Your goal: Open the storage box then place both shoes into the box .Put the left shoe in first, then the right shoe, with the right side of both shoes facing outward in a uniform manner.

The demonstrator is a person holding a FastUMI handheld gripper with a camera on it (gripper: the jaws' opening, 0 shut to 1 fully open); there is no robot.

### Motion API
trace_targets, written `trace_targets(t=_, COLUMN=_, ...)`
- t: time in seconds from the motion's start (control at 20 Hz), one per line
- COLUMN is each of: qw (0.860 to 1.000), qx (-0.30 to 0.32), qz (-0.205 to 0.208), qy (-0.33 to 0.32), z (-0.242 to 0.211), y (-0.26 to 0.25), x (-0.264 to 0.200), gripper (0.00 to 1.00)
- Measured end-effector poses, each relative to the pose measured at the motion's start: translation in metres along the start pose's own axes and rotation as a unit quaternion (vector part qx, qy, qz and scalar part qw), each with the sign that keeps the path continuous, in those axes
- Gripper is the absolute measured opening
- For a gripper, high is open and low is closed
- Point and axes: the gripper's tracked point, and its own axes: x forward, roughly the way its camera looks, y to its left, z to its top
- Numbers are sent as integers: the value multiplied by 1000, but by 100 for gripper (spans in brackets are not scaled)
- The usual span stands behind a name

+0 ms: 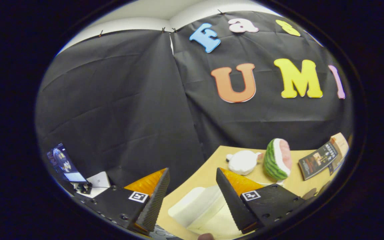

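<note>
Above table, gripper wide, empty

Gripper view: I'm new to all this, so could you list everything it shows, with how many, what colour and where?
Table: one, light wood, under the objects ahead of the gripper.
White box-like object: one, white, on the table between the fingers; cannot tell exactly what it is.
Plush toy: one, white, on the table beyond the right finger.
Watermelon slice toy: one, green rind, white and pink face, just right of the plush toy.
Booklets: about two, one dark, one tan, overlapping to the right of the watermelon.
Screen: one, lit, low to the left beyond the left finger.
White card: one, beside the screen.
Gripper: one, black fingers with orange backing, open, holding nothing.
</note>
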Motion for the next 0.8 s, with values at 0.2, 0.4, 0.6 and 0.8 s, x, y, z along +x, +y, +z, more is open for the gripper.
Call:
trace_targets(t=0.2, qw=996, qx=-7, qz=-81, qy=-34, z=14, y=-72, x=-52, gripper=93)
trace_targets(t=0.4, qw=986, qx=0, qz=-158, qy=-49, z=15, y=-158, x=-117, gripper=94)
trace_targets(t=0.6, qw=974, qx=19, qz=-220, qy=-45, z=-9, y=-252, x=-172, gripper=94)
trace_targets(t=0.8, qw=966, qx=38, qz=-255, qy=-21, z=-52, y=-332, x=-210, gripper=94)
